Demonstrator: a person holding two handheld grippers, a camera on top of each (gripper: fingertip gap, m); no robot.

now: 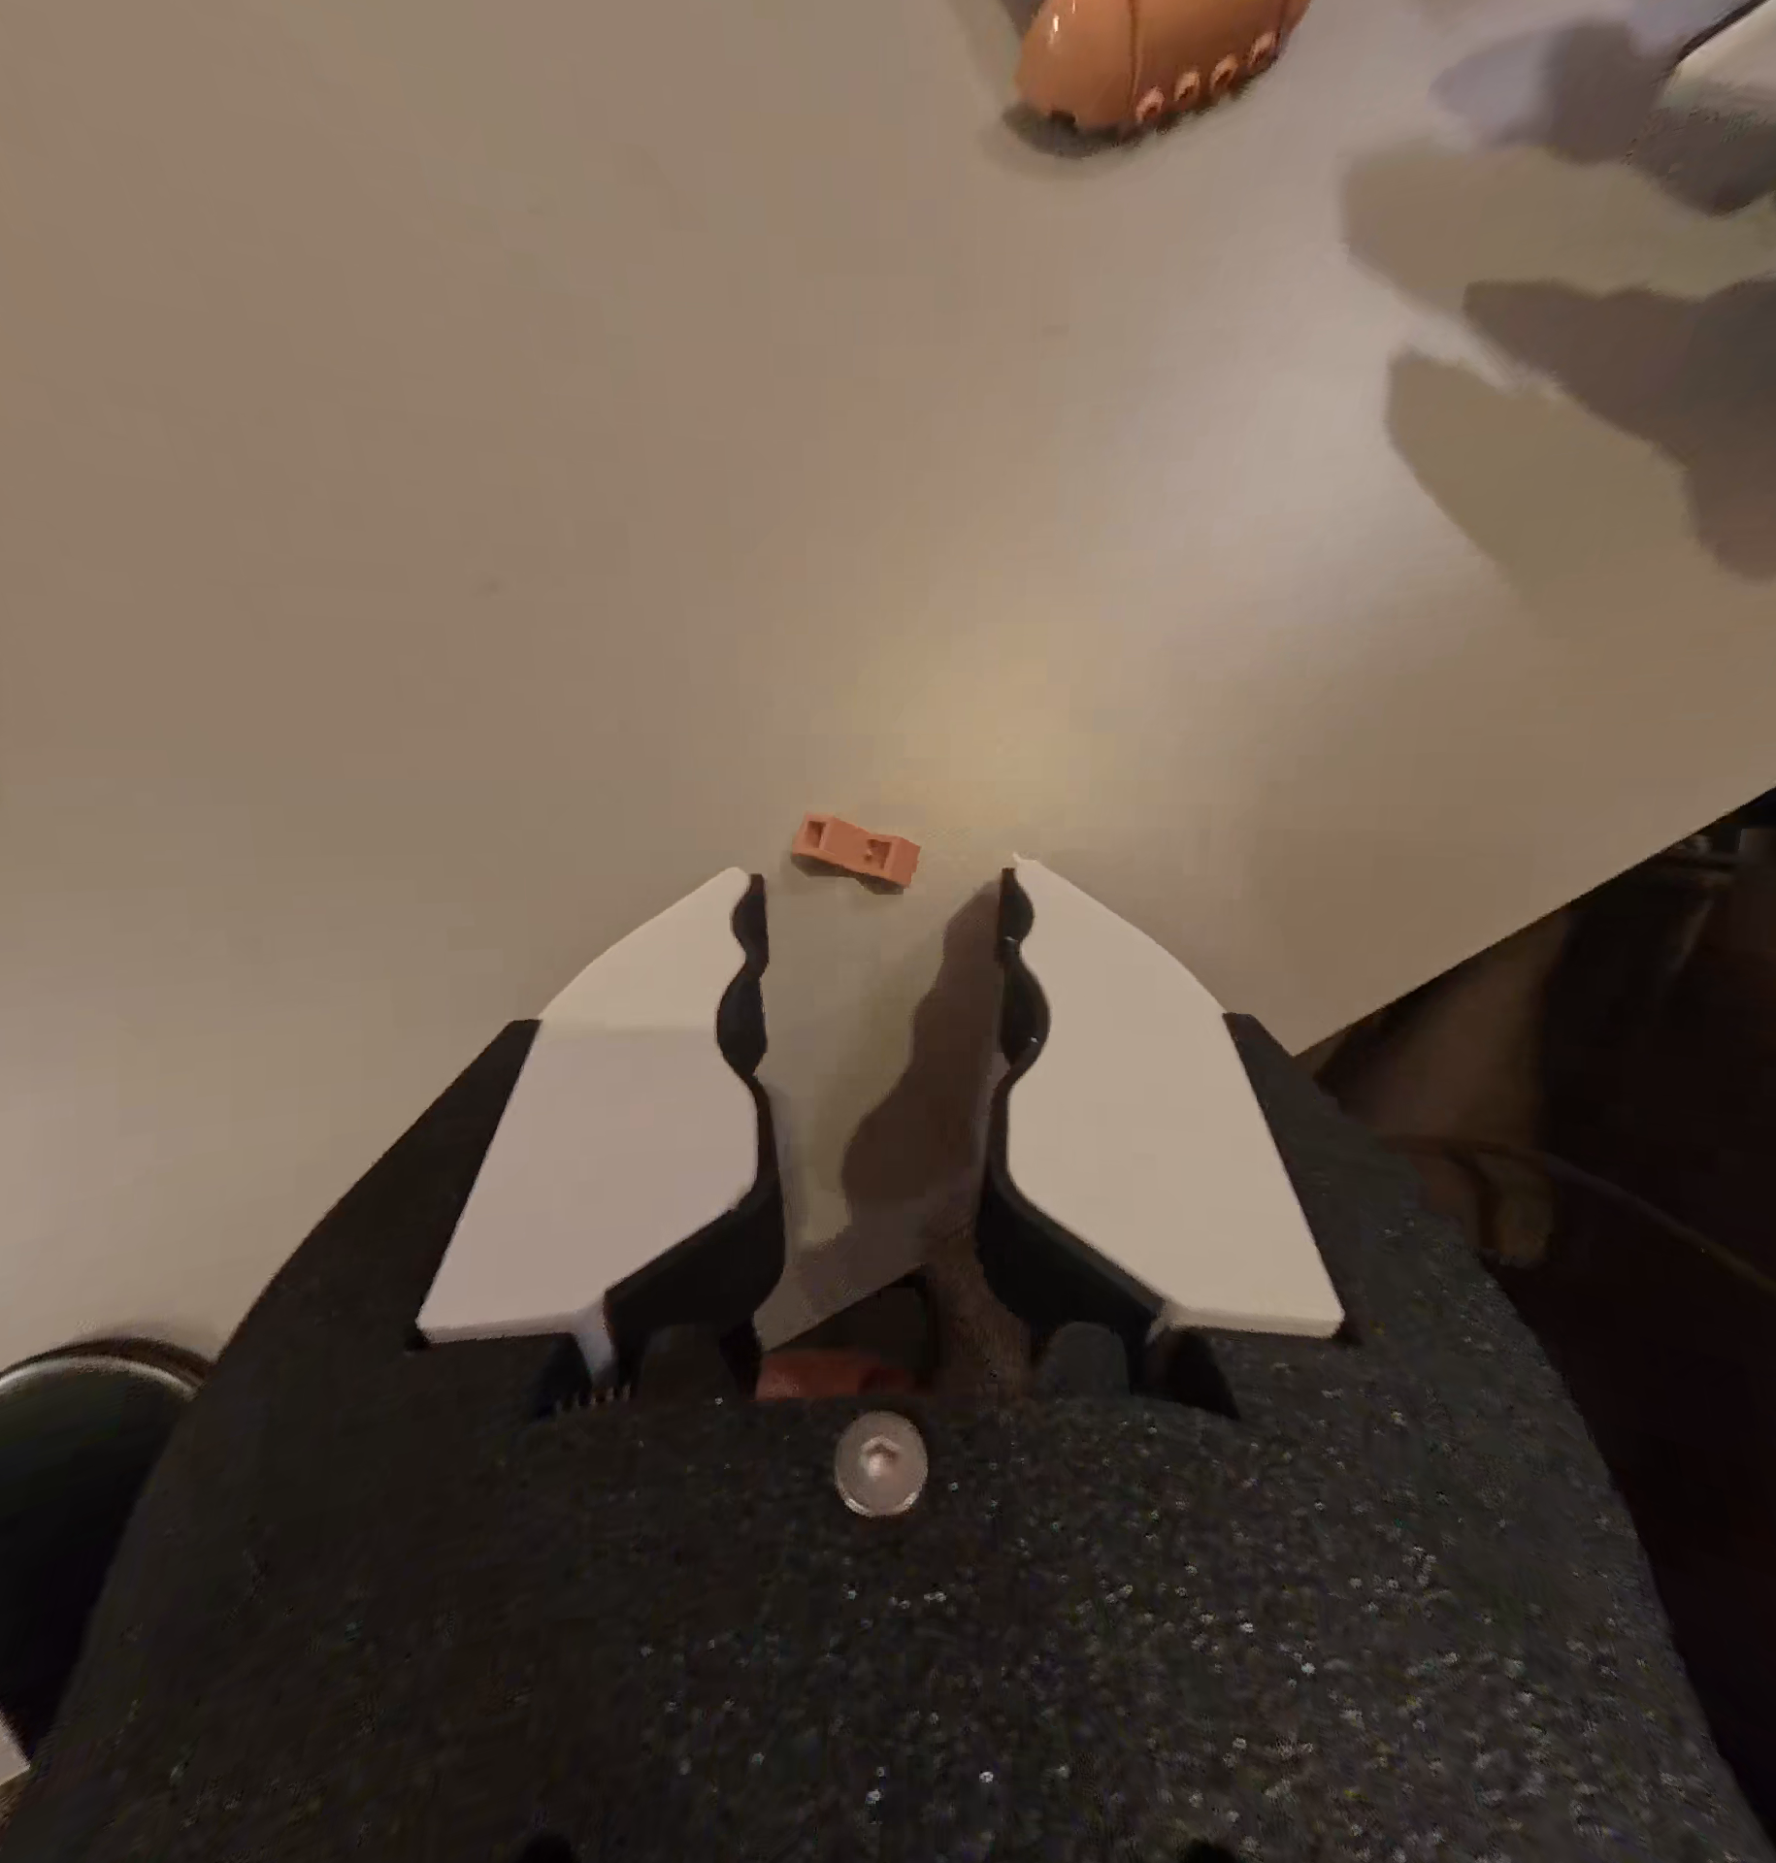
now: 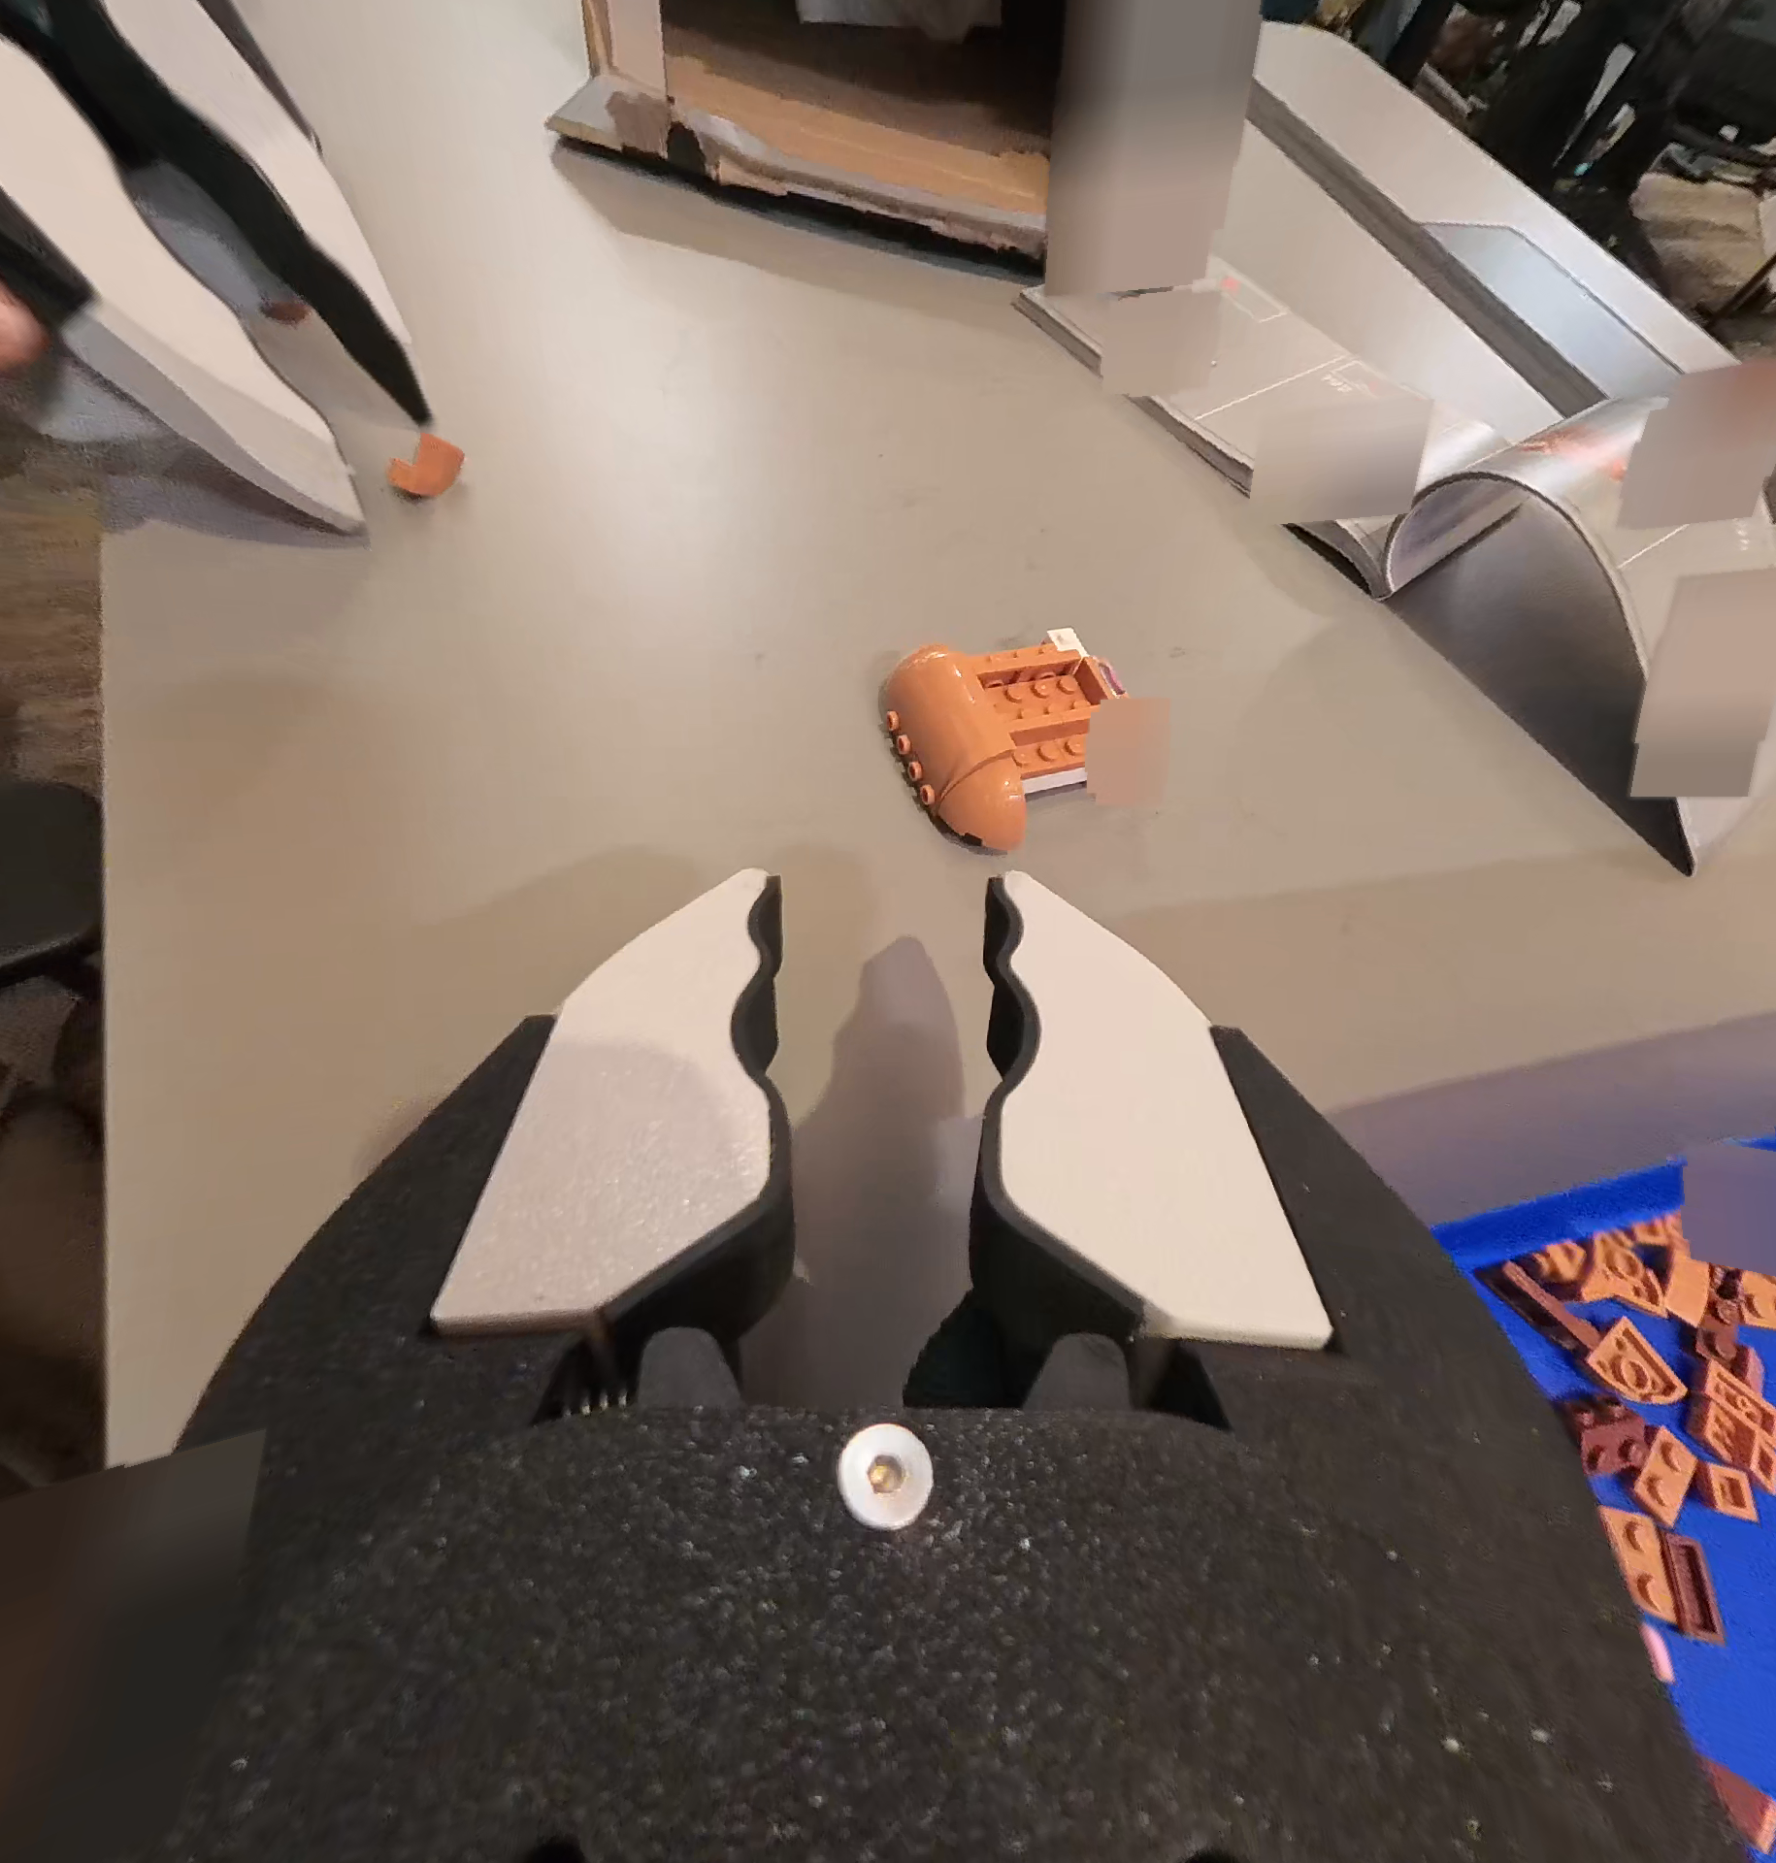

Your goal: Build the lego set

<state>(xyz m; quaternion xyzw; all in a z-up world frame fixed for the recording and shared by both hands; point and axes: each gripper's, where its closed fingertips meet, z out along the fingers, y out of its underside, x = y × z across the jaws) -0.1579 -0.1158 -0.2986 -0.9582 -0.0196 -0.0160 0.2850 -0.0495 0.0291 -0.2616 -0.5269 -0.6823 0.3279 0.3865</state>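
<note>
Left gripper [image 1: 879, 875], jaws wide and empty, hovers over a small orange plastic Lego piece [image 1: 855, 852] lying on the grey bench [image 1: 460, 504] at twelve o'clock just beyond its tips; lower squarely, straddle its narrow sides, close gently; right gripper [image 2: 879, 887] idles apart.

Cardboard box [image 2: 844, 131]: table's [image 2: 612, 655] far edge. Open booklet [image 2: 1509, 565]: far right side. Dark round object [image 1: 47, 1452]: beside near-left edge.
</note>
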